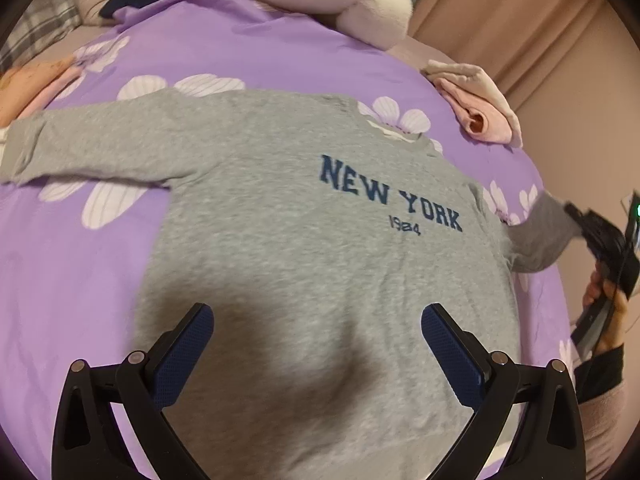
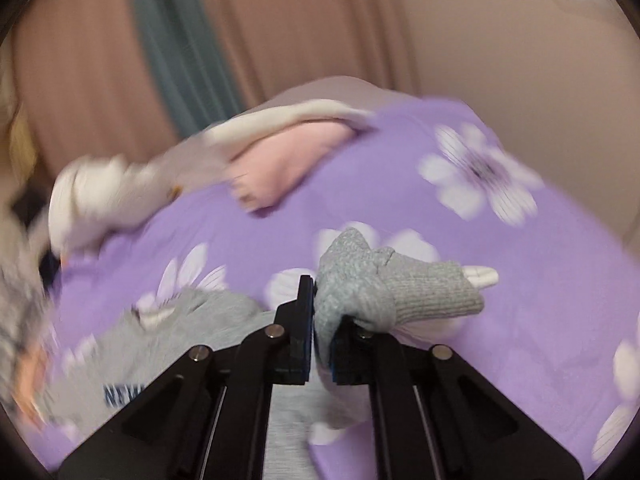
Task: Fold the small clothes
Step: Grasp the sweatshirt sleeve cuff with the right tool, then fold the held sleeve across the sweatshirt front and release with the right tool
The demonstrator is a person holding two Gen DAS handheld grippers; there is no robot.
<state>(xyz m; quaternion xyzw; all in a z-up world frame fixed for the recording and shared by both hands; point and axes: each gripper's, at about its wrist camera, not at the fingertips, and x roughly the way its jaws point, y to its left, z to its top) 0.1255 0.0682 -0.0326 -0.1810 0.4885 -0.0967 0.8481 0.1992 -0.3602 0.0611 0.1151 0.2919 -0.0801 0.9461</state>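
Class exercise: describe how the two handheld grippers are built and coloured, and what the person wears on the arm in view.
Both the left gripper and right gripper have black angular linkage frames with silver pivot pins and fingers faced with blue dotted pads. The arm wears a pale pinkish sleeve with a dark cuff.

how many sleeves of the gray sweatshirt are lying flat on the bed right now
1. The left sleeve lies flat on the purple bedspread; the right sleeve is pinched in the right gripper.

The left wrist view looks steeply down, close over the grey sweatshirt on the purple bedsheet. The right wrist view, shallower, faces the curtains; both share these.
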